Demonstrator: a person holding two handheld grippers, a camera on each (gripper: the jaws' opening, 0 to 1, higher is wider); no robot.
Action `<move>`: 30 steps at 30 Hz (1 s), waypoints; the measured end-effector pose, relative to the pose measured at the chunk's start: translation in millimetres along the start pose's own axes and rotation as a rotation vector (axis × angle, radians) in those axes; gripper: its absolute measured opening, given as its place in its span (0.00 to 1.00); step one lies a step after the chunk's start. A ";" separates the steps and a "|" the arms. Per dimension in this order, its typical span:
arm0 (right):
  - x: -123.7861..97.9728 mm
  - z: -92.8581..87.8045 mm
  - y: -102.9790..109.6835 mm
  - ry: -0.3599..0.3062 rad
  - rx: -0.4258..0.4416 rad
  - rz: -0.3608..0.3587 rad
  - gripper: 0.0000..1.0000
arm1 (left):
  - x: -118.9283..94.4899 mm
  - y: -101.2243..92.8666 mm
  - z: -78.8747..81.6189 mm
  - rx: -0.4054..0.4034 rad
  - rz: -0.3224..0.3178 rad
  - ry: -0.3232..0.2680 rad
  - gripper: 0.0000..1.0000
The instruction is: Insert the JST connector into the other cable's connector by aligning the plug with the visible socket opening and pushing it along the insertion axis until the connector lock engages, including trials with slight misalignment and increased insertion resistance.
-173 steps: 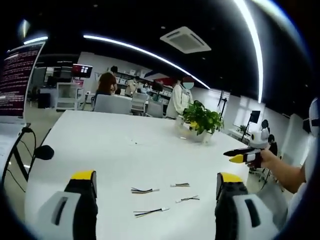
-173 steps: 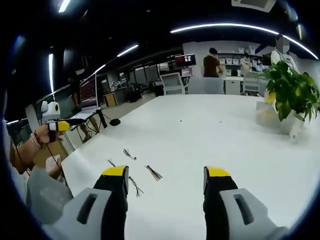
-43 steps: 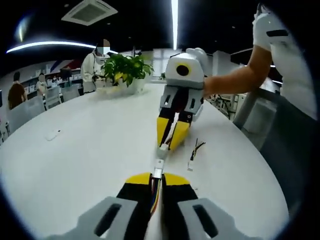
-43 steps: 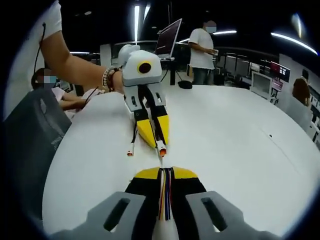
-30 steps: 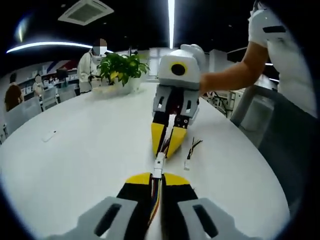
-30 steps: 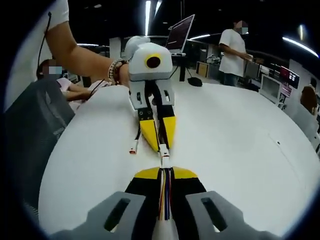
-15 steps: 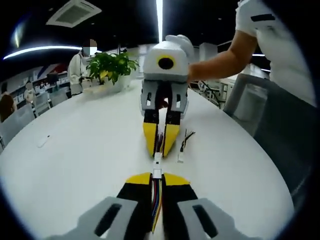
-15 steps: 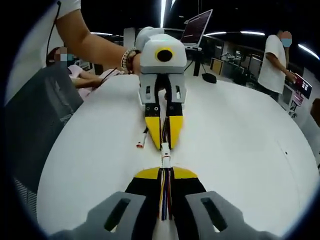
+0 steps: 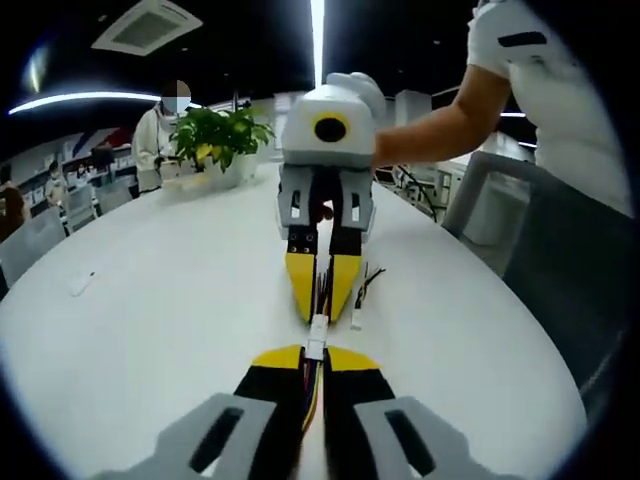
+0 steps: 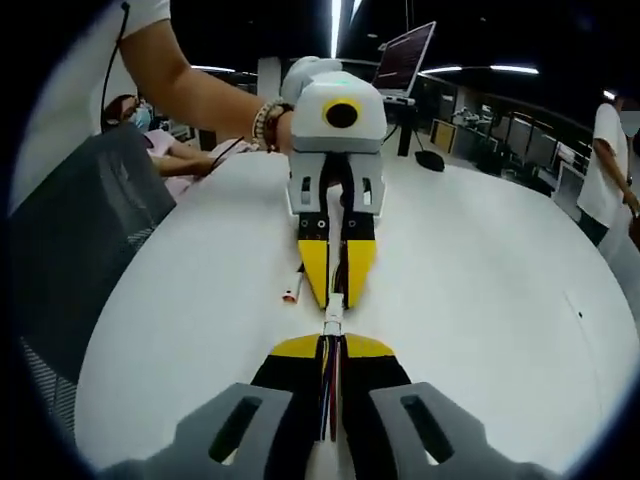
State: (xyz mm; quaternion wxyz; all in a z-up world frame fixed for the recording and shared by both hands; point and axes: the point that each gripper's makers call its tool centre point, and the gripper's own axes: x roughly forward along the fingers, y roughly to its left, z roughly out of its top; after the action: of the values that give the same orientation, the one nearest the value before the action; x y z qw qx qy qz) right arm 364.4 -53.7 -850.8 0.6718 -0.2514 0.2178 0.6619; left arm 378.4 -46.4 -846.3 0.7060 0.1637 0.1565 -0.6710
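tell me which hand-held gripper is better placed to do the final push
Either, marginally the right. The right hand-held gripper and the left hand-held gripper face tip to tip, each shut on its cable. The white connectors look lined up and touching, so a straight push should seat them.

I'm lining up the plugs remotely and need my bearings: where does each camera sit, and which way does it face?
Left gripper view: rides the left gripper, looking along its shut fingers at the right gripper opposite; the person's arm shows.
Right gripper view: rides the right gripper, facing the left gripper; a braceleted wrist shows.
Shared: the white table and the two white plugs meeting between the tips.
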 end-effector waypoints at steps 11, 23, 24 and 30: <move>-2.7 2.0 -2.2 -0.010 0.009 -0.013 0.03 | -0.7 0.8 3.3 -0.025 0.017 -0.020 0.00; -1.2 2.9 -1.1 -0.012 0.007 -0.012 0.02 | -1.2 -1.1 4.1 -0.030 0.020 -0.017 0.00; -1.4 3.0 -1.4 -0.015 0.010 -0.013 0.02 | -1.3 -0.8 4.5 -0.032 0.021 -0.017 0.00; -1.3 1.7 -5.4 -0.021 0.019 -0.028 0.03 | 0.2 3.7 5.8 -0.036 0.040 -0.015 0.00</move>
State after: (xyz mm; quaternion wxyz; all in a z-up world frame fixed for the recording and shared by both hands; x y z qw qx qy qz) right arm 369.6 -53.6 -848.4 0.6854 -0.2412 0.2136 0.6530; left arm 382.1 -49.0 -841.1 0.7231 0.1490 0.1598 -0.6552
